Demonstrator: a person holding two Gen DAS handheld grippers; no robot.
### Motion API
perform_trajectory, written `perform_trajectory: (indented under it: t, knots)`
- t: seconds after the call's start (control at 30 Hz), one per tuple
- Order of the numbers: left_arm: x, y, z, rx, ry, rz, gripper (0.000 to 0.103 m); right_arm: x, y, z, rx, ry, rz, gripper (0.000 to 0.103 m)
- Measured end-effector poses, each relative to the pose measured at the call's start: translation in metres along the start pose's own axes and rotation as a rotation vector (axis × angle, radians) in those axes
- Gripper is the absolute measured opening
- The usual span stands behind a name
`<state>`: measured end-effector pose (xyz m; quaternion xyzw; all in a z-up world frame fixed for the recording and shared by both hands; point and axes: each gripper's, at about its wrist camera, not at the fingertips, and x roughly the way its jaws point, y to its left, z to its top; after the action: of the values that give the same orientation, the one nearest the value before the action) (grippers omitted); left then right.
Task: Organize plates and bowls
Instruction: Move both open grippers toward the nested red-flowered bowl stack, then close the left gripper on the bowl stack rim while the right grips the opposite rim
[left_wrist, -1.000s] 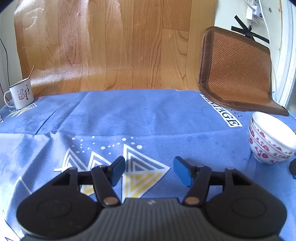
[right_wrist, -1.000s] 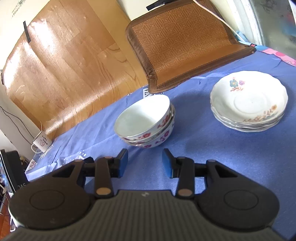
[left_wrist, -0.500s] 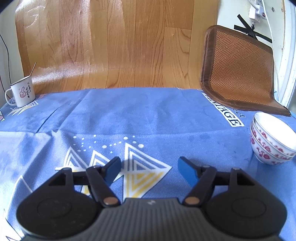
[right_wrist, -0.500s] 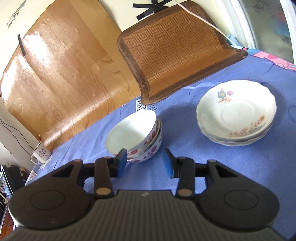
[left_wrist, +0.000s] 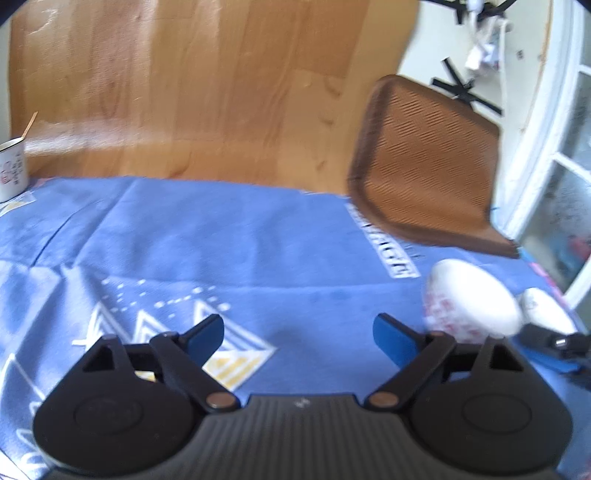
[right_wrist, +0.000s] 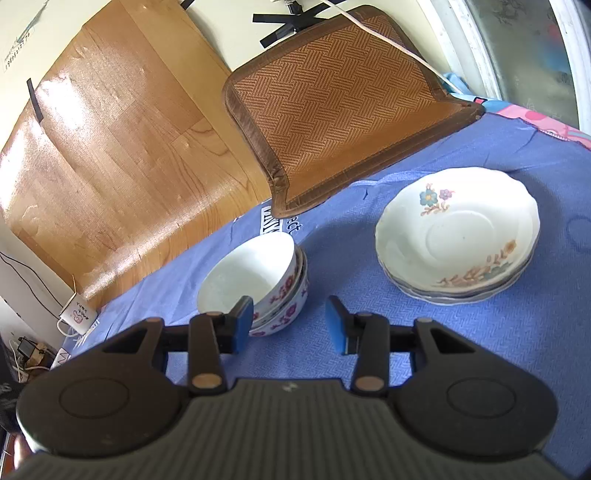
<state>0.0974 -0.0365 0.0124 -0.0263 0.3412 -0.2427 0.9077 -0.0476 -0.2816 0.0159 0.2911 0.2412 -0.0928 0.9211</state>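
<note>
In the right wrist view the stacked bowls (right_wrist: 258, 280) sit at centre on the tablecloth (right_wrist: 517, 350), with the stacked plates (right_wrist: 458, 236) to their right and apart from them. The woven mat (right_wrist: 332, 110) leans behind both at the upper centre, its lower edge resting on the cloth. The mug (right_wrist: 75, 315) stands at the far left edge, before the wooden panel (right_wrist: 110, 147) that fills the upper left.

Both wrist views look forward and down at the tablecloth (left_wrist: 229, 236) — sharing stacked bowls (right_wrist: 258, 280), lower right and centre.
</note>
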Motion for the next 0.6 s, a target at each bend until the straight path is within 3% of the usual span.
perform_trajectory:
  t: [0.3, 0.47, 0.6]
  knots:
    - [0.001, -0.025, 0.027, -0.037, 0.058, -0.198, 0.093, -0.004, -0.002, 0.008, 0.008, -0.021, 0.01, 0.047]
    - [0.021, -0.042, 0.04, -0.032, 0.131, -0.242, 0.079, -0.001, -0.006, 0.02, 0.022, -0.02, 0.031, 0.047]
    - [0.039, -0.05, 0.045, -0.04, 0.195, -0.261, 0.075, 0.01, -0.007, 0.027, -0.009, 0.01, 0.034, 0.047]
